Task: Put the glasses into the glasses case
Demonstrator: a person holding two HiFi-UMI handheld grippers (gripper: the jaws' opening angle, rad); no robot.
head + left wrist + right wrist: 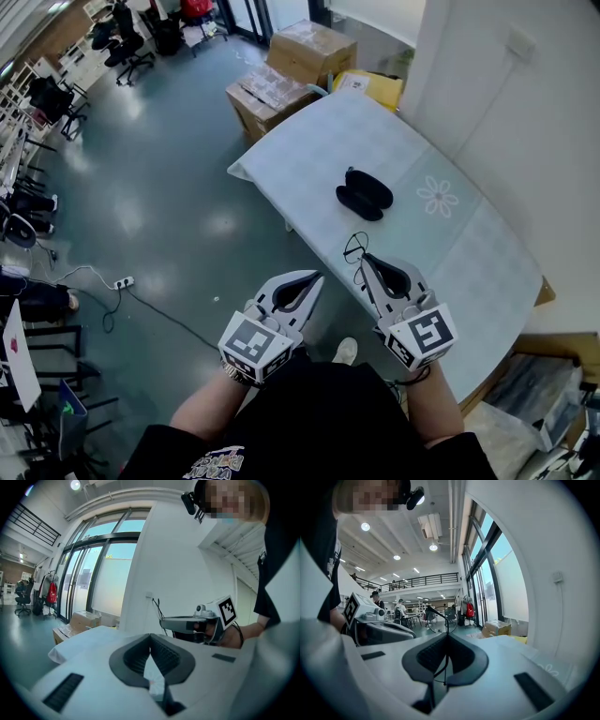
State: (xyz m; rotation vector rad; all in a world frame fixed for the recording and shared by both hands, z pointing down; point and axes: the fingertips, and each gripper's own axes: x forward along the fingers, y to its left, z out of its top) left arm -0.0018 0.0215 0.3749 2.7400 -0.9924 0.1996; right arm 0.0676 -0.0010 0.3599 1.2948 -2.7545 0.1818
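Right hand-held gripper (367,261) was clamped on the glasses (354,249), glasses case (364,195) straight ahead on the worktop (469,253); left hand-held gripper (311,278) closed, empty, farther off.

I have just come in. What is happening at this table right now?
A person holds a gripper in each hand. The right gripper is shut on thin black wire-framed glasses, held above the near edge of the pale-clothed table. The black glasses case lies farther along the table, apparently open. The left gripper is shut and empty.
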